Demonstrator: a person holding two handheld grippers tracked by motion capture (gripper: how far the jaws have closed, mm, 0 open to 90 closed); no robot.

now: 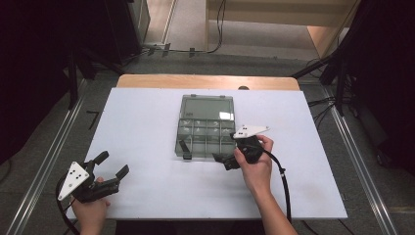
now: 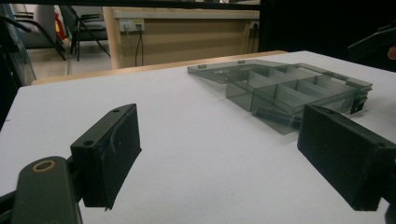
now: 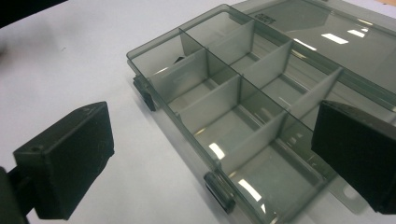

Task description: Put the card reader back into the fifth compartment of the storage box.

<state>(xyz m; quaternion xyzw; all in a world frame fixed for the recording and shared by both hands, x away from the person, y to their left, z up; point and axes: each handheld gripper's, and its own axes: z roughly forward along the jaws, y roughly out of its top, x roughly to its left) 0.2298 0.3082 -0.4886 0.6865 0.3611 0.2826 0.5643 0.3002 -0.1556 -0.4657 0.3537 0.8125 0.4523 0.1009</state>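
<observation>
Left gripper (image 1: 111,164) has its jaws spread wide with nothing between them, just bare white table showing through the gap in the left gripper view. It sits at the near left corner of the table, held by the left hand (image 1: 90,208), well apart from the box. The grey three-cornered plate (image 1: 71,179) on top is tilted toward the table edge.

Right gripper (image 1: 227,159) is also wide apart, not clamped on anything. In the right gripper view one jaw hangs over the white table in front of the box and the other sits over the near right corner of the compartment tray, so the jaws straddle that front corner. Can't tell if either jaw actually touches the plastic. The right hand (image 1: 255,166) holds it just at the box's near right corner, cable (image 1: 284,186) trailing back toward the person.

The box itself is a smoky clear organizer box (image 1: 204,126) in the middle of the table, lid (image 1: 206,106) flipped open and lying flat behind it. Compartments look empty apart from one small dark bit (image 3: 179,59) in a corner cell. Two black latches (image 3: 219,190) on the front edge.

White table (image 1: 147,122) with a wooden strip at the far edge, grey floor around, metal rails either side, dark curtains left and right, cables on the floor at the back.
</observation>
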